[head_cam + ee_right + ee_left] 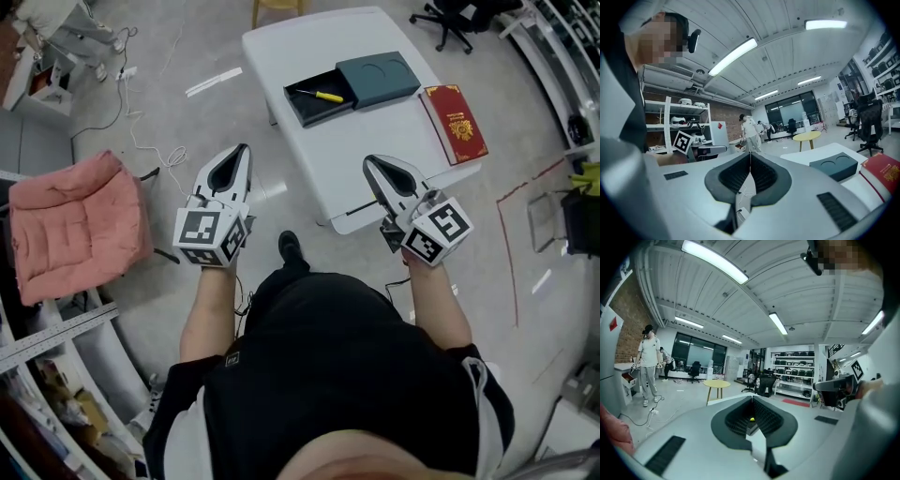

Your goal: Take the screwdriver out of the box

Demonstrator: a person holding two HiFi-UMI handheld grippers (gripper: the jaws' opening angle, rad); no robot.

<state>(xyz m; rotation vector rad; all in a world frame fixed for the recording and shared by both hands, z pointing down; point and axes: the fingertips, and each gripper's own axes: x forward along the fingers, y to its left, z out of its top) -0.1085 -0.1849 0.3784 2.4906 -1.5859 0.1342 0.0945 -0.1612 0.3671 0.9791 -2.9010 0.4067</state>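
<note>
On the white table [309, 47] lies an open dark box [314, 105] with a yellow-handled screwdriver [319, 96] in it. Its dark lid [378, 79] lies right beside it. Both grippers are held in the air short of the table. My left gripper [243, 150] is over the floor to the table's left, jaws together and empty. My right gripper [368, 161] is by the table's near edge, shut and empty. In the left gripper view the jaws [752, 398] meet, and a speck of the yellow screwdriver [751, 419] shows below them. The right gripper [750, 153] view shows the lid [833, 166].
A red book [457, 122] lies at the table's right end. A pink cushioned seat [75, 225] stands to the left, with cables [141, 141] on the floor. An office chair [455, 19] stands beyond the table. A person [647, 362] stands far off, near a yellow round table [716, 384].
</note>
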